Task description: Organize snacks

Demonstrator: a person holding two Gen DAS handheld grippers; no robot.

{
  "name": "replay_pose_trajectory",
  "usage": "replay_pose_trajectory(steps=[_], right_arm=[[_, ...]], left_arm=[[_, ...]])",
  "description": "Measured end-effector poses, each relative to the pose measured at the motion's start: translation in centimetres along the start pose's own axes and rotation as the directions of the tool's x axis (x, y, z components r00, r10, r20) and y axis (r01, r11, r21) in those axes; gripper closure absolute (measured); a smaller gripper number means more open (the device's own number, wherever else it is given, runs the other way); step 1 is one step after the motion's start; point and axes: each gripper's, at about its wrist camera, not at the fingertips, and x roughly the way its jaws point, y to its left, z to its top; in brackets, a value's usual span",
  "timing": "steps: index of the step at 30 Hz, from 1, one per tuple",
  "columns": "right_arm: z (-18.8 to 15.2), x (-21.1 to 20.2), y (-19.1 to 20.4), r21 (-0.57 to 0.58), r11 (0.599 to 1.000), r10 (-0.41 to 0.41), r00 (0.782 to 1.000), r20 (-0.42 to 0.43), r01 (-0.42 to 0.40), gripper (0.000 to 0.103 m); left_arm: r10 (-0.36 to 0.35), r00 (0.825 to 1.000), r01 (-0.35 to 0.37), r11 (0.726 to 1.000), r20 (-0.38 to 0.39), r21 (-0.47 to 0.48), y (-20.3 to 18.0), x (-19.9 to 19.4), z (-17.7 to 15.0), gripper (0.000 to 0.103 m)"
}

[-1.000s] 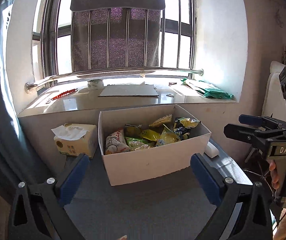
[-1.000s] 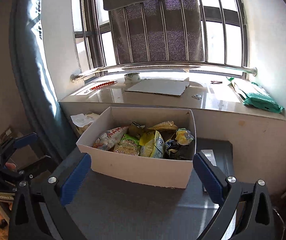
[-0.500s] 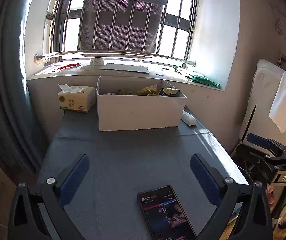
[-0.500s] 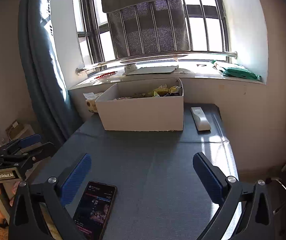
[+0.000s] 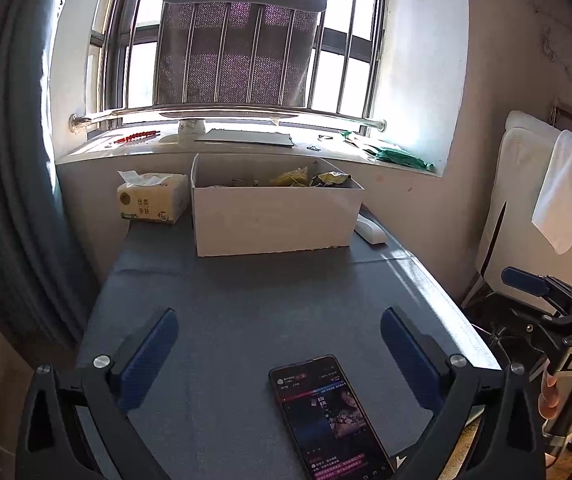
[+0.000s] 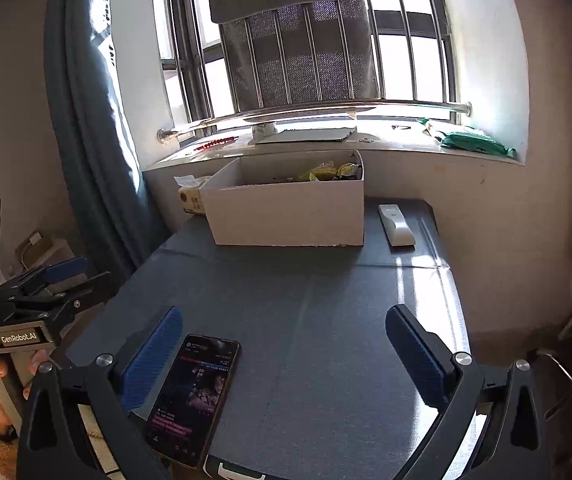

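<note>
The left gripper [image 5: 278, 344] has its two blue fingers wide apart, and nothing is between them. The right gripper [image 6: 284, 346] is the same: fingers wide apart, holding nothing. Both hang low over the near end of the grey table [image 5: 246, 300].

The snacks [image 5: 306, 178] sit in a white box [image 5: 274, 220] far ahead of both grippers, at the other end of the table, under the window. Only the tops of a few yellow and green bags peek over the box's wall. The rest is hidden from this low spot.

A phone [image 5: 328, 412] lies flat on the table, close below the left gripper and toward its right finger. From the right gripper it lies by the left finger. A white remote [image 6: 396, 224] lies ahead and a bit to the right, just beside the box. A pack of tissues [image 5: 152, 200] stands ahead to the left, beside the box too.

It looks like the snacks are all in the box, so the job may be nearly done or between steps. If more sorting is needed, the person would do well to lift a gripper up and forward first, so the camera can look down into the box. Then one bag can be picked by its crinkly edge, with a soft squeeze so the food inside is not crushed. Going forward, the grippers should pass above the phone and not bump it.
</note>
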Motion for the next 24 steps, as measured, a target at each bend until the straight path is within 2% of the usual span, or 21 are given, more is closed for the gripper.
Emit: replay_pose_trajectory(steps=[21, 24], right_arm=[[0.04, -0.02, 0.42, 0.001, 1.0, 0.029, 1.0, 0.008, -0.029, 0.0], [0.08, -0.05, 0.36, 0.001, 1.0, 0.024, 1.0, 0.007, -0.024, 0.0]], left_arm=[[0.028, 1.0, -0.028, 0.999, 0.009, -0.017, 0.66, -0.85, 0.06, 0.0], [0.014, 1.0, -0.014, 1.0, 0.012, -0.017, 0.55, -0.99, 0.08, 0.0]])
